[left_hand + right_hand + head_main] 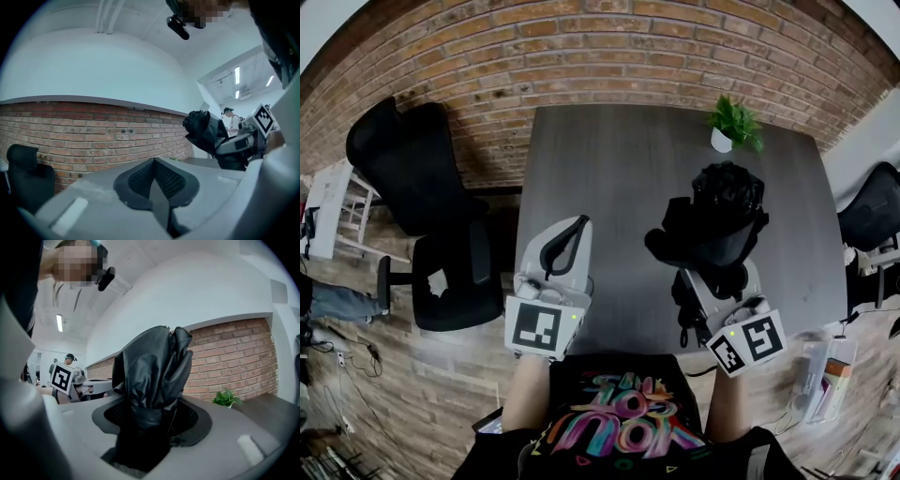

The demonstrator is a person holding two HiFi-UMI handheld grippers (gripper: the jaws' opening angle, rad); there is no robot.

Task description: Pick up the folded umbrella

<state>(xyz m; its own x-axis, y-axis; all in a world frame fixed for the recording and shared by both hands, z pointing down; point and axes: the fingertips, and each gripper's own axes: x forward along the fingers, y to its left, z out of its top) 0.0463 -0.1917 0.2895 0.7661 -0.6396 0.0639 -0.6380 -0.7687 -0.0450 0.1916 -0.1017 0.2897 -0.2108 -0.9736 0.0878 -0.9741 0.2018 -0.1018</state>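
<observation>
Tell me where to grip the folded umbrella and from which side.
Grip the umbrella at its slim near end, coming from the person's side, as the right hand-held gripper does now. The canopy bunches wider further out, so the jaws likely close firmer on the narrow part.

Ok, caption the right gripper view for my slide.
Right claw clamped on the black folded umbrella, brick wall and potted plant behind.
</observation>
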